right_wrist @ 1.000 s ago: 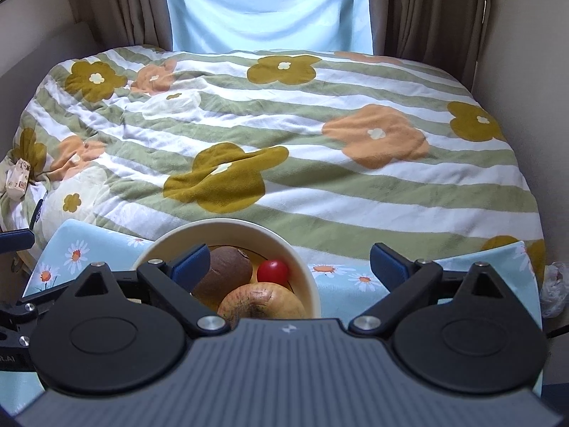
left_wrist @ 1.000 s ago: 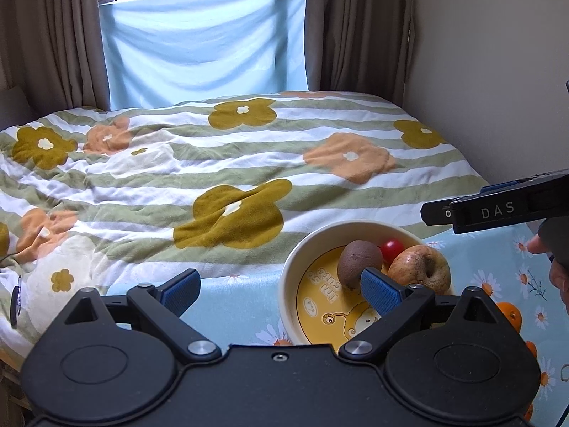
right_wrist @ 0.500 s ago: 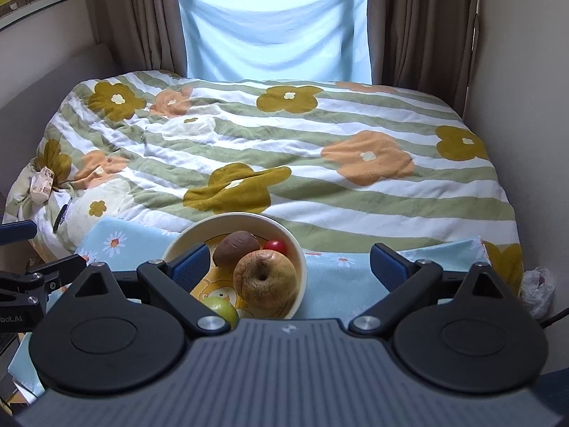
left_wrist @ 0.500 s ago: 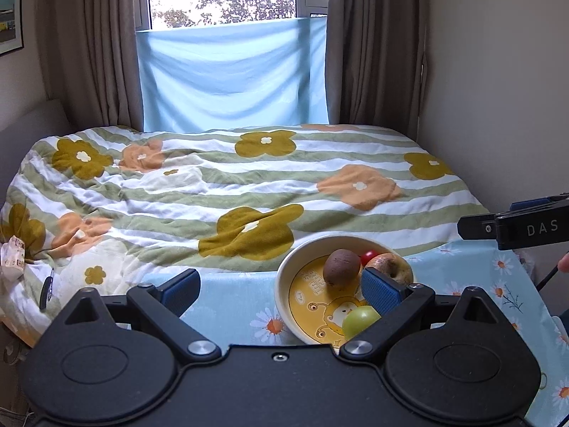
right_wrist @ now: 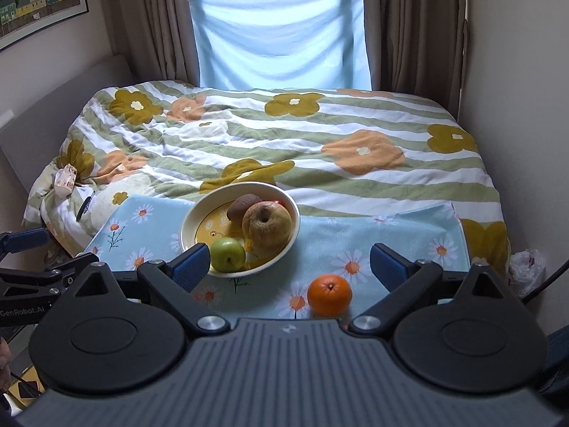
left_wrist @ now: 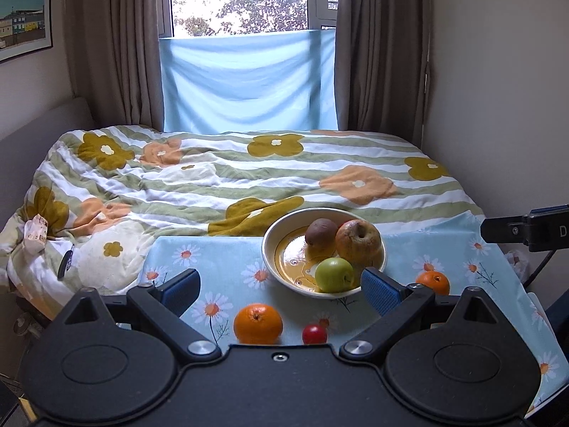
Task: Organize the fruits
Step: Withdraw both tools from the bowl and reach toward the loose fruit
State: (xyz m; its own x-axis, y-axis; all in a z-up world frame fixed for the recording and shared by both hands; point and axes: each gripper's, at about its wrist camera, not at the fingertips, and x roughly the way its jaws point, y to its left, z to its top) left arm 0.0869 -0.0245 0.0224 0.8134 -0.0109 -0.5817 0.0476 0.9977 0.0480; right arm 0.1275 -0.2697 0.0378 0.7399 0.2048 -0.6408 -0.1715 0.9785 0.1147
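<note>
— How far along are you?
— Four fruits are sitting in the bowl (left_wrist: 274, 249). Both my claws are hanging wide, empty. Two oranges (left_wrist: 258, 323) and a tomato (left_wrist: 314, 334) are waiting nearby on the table.

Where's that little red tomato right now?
In the left wrist view, the little red tomato lies on the daisy cloth, just right of an orange and nearer than the bowl.
</note>
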